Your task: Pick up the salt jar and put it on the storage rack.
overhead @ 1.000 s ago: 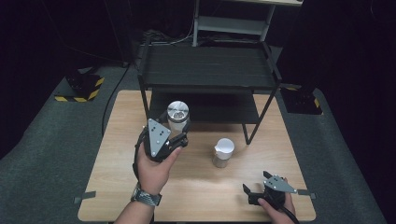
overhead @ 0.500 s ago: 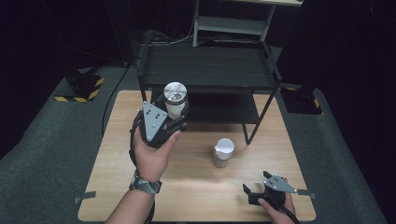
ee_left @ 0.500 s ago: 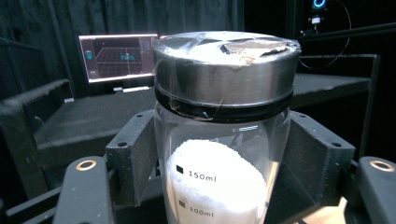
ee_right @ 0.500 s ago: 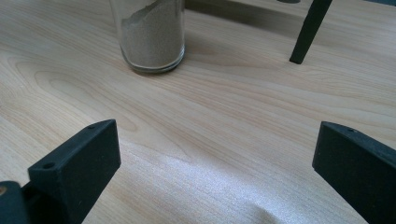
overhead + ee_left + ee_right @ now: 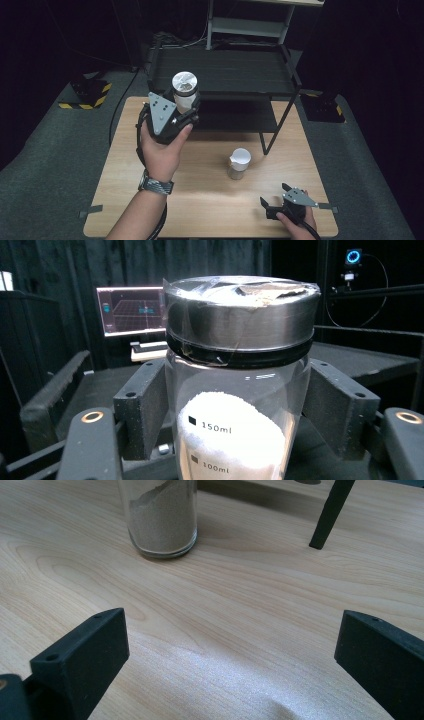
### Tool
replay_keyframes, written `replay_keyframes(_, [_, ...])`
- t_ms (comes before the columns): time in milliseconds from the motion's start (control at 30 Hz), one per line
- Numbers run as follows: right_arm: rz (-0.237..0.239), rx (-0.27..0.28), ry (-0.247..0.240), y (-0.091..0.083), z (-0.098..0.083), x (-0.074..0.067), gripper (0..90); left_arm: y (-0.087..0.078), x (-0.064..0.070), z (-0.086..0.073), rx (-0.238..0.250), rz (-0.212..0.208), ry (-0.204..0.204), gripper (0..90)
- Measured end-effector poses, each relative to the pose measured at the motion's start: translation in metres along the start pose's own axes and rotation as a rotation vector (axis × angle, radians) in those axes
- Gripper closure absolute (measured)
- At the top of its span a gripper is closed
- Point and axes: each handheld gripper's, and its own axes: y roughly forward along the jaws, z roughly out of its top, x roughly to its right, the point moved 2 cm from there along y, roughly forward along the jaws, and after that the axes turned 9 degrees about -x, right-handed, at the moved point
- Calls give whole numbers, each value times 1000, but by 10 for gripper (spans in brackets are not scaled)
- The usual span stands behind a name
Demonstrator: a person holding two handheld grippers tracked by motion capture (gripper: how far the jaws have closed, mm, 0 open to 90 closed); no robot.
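Observation:
My left gripper (image 5: 185, 107) is shut on a clear glass jar (image 5: 184, 91) with a silver lid, held upright in the air in front of the black shelf rack (image 5: 225, 75). In the left gripper view the jar (image 5: 240, 390) holds white powder, carries 150ml and 100ml marks, and sits between both pads. A second jar (image 5: 239, 163) with a white lid stands on the wooden table (image 5: 210, 195); it holds sandy powder (image 5: 162, 515). My right gripper (image 5: 272, 206) rests low at the table's front right, open, nothing between its jaws (image 5: 230, 670).
The rack has a top shelf and a lower shelf, with thin legs (image 5: 330, 512) standing on the table behind the second jar. A lit monitor (image 5: 131, 310) stands far off. Dark floor surrounds the table, with yellow-black blocks (image 5: 87, 95) at the left.
My left gripper has lifted the silver-lidded jar upward and toward the rack's top shelf. The right gripper and the second jar have stayed put.

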Motion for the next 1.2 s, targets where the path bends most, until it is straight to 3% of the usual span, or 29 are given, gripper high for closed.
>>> replay_keyframes(367, [0,1,-1,0,0,0,6,14,-2,12,21,19,-3,304])
replay_keyframes(733, [0,4,-2,-1,-1,1,6,33,-7,23,3,43,-30,304])
replay_keyframes(1200, [4,7,2,-1,-1,2,6,63,0,29,-33,69,-10,304])
